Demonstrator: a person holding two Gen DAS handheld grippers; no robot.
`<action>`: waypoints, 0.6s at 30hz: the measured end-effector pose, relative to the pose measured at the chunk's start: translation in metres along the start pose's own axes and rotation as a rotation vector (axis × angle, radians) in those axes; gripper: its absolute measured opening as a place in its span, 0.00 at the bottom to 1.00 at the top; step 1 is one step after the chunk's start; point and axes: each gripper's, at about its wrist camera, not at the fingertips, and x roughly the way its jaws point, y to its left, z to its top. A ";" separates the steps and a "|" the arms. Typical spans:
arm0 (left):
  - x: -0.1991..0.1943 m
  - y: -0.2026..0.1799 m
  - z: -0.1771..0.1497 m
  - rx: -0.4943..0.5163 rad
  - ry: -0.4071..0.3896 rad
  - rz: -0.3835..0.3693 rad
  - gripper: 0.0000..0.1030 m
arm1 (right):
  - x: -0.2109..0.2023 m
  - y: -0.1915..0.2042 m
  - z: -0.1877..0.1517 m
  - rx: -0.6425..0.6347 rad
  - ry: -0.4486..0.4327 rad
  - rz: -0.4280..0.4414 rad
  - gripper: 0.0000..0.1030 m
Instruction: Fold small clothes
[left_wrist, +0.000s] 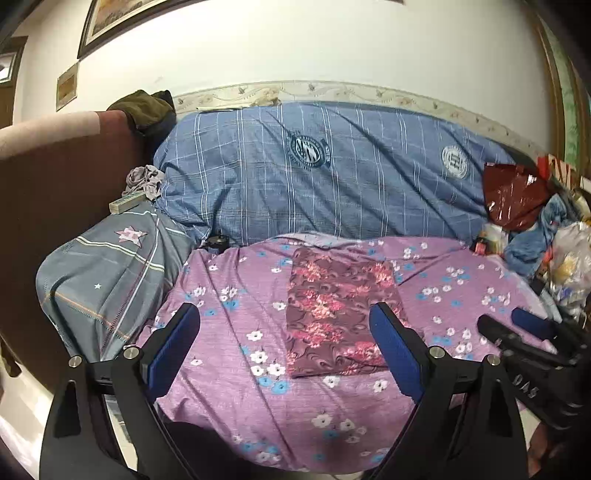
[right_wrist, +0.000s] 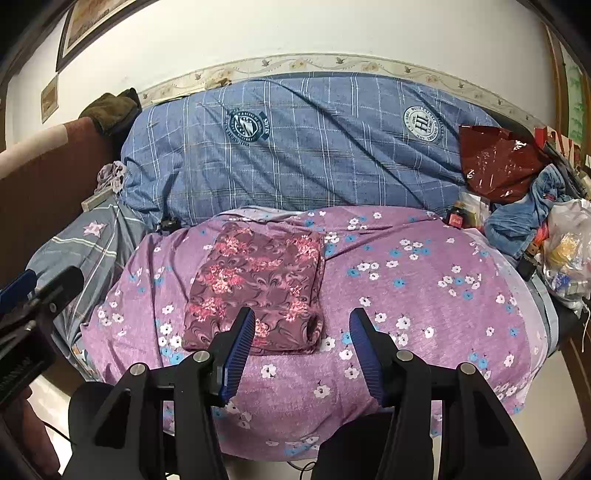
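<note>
A maroon garment with pink flowers (left_wrist: 340, 310) lies folded in a flat rectangle on the purple flowered bedsheet (left_wrist: 229, 369). It also shows in the right wrist view (right_wrist: 258, 284). My left gripper (left_wrist: 284, 325) is open and empty, held above the sheet just in front of the garment. My right gripper (right_wrist: 302, 325) is open and empty, above the garment's near right corner. The right gripper also shows at the right edge of the left wrist view (left_wrist: 517, 328). The left gripper shows at the left edge of the right wrist view (right_wrist: 37, 288).
A blue checked quilt (left_wrist: 332, 173) is bundled against the wall behind. A grey pillow (left_wrist: 107, 273) lies at the left by the brown headboard (left_wrist: 55, 177). A red foil bag (left_wrist: 517, 195), blue cloth and plastic bags clutter the right side.
</note>
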 end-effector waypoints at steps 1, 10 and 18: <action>0.003 0.000 0.000 0.009 0.023 -0.009 0.91 | -0.001 -0.001 0.000 0.004 -0.006 -0.002 0.54; 0.004 -0.003 0.001 0.003 0.030 0.000 0.91 | -0.001 -0.004 0.001 0.013 -0.026 -0.025 0.54; 0.011 -0.005 0.003 0.002 0.049 -0.006 0.91 | -0.002 -0.001 0.003 0.011 -0.059 -0.041 0.54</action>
